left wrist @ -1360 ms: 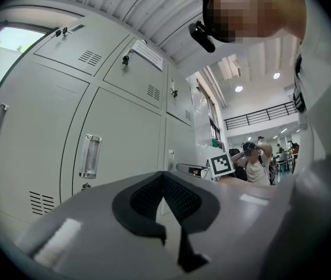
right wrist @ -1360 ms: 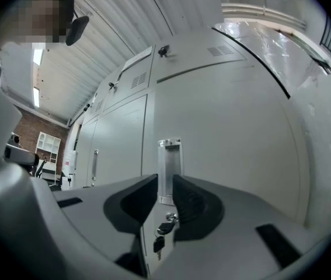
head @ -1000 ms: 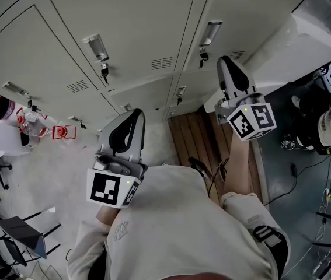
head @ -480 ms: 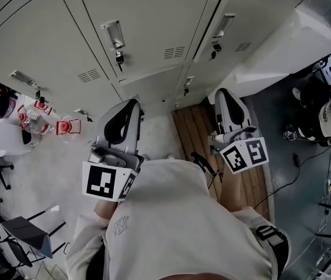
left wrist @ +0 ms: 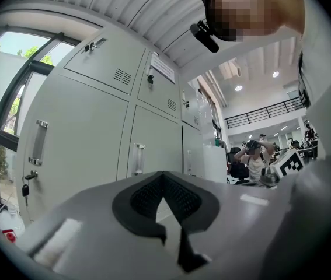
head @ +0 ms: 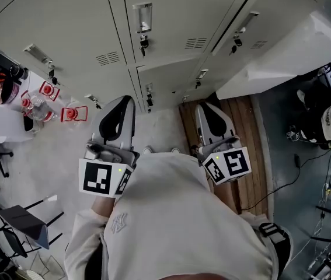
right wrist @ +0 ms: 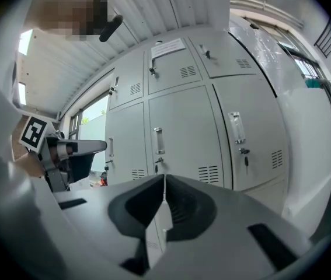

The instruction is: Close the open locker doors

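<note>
Head view puts us facing the locker doors (head: 171, 16), all we see lying flush. Our left gripper (head: 122, 100) and right gripper (head: 205, 106) hang short of them, jaws pressed together on nothing. We judge ourselves between doors: the white panel (head: 282, 45) at right may be one standing open, needing a push from the right gripper, but its hinge side is cut off.

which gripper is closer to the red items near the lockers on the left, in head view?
Left. The left gripper sits just right of the red items. The right gripper is farther right, beyond the left one, above the wooden floor strip.
</note>
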The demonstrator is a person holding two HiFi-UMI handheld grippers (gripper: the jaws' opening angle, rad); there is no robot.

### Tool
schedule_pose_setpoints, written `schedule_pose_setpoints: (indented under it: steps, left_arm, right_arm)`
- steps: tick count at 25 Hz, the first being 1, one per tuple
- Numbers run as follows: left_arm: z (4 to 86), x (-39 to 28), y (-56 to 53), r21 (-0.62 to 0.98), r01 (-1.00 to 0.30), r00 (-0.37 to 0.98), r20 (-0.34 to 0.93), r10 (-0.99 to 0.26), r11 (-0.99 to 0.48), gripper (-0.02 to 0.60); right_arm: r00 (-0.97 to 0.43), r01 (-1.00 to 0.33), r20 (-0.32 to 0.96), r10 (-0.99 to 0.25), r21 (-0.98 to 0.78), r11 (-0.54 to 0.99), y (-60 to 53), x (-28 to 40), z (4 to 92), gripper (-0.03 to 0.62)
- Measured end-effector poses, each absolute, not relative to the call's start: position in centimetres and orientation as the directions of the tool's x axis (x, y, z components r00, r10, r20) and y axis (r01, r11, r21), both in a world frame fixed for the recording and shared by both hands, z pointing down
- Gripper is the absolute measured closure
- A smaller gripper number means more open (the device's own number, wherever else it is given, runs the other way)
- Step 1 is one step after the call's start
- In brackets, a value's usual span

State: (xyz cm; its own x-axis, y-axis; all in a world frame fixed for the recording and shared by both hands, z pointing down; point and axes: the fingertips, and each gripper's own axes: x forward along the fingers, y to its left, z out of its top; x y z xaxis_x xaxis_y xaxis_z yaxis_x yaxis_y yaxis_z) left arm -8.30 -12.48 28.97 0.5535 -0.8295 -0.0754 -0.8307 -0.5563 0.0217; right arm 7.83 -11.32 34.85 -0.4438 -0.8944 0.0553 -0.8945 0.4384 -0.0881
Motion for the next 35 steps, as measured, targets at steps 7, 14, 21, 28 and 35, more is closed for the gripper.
schedule_pose_setpoints:
  steps: [7,14,21,28,35]
  left_arm:
    - [29.4,-10.8,-11.9,0.033,-0.839,0.54,-0.07,-0.838,-0.543,0.574]
    - [29.9,-11.7,-11.7,0.042,-0.829,0.555,-0.067,-0.829,-0.558,0.574]
    - [30.0,-12.4,-11.8,0.051,-0.82,0.566,-0.072,-0.821,-0.57,0.574]
    - [30.0,-12.9,-11.9,0.057,-0.817,0.569,-0.081,-0.818,-0.574,0.574]
    - [29.9,-13.5,-12.0,0.06,-0.821,0.562,-0.085,-0.823,-0.567,0.574]
  right_arm:
    - [-0.473,-0.881,0.045,-0.88,-0.05,0.471,-11.2,4.7,34.1,0.577]
    - [-0.478,-0.878,0.05,-0.877,-0.039,0.477,-10.7,3.0,34.4,0.577]
    - [-0.471,-0.882,0.069,-0.88,-0.02,0.47,-10.5,2.1,34.7,0.579]
    - [-0.468,-0.883,0.074,-0.881,-0.008,0.468,-10.6,1.6,34.6,0.579]
    - [-0.48,-0.877,0.077,-0.874,-0.006,0.481,-10.9,0.7,34.8,0.579]
